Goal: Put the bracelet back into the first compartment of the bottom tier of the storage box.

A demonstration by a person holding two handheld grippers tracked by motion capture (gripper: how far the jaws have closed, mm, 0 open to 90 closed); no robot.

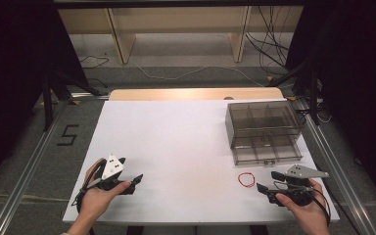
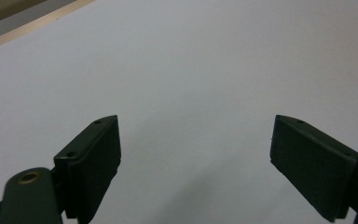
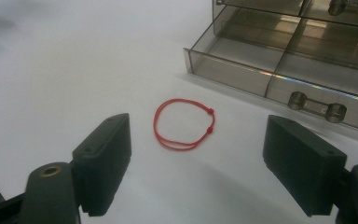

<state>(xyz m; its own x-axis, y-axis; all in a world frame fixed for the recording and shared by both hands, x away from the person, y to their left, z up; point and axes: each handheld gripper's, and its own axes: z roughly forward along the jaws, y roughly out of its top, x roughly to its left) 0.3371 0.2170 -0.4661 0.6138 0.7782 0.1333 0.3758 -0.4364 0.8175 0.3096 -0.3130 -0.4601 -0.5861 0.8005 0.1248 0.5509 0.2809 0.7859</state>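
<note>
Your right gripper (image 3: 198, 163) gapes wide, red cord loop (image 3: 183, 124) just ahead between its jaws; your left gripper (image 2: 196, 154) spreads wide over bare table (image 2: 191, 70).

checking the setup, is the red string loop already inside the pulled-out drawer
No, the red string loop lies on the white table in front of the open drawer.
</note>
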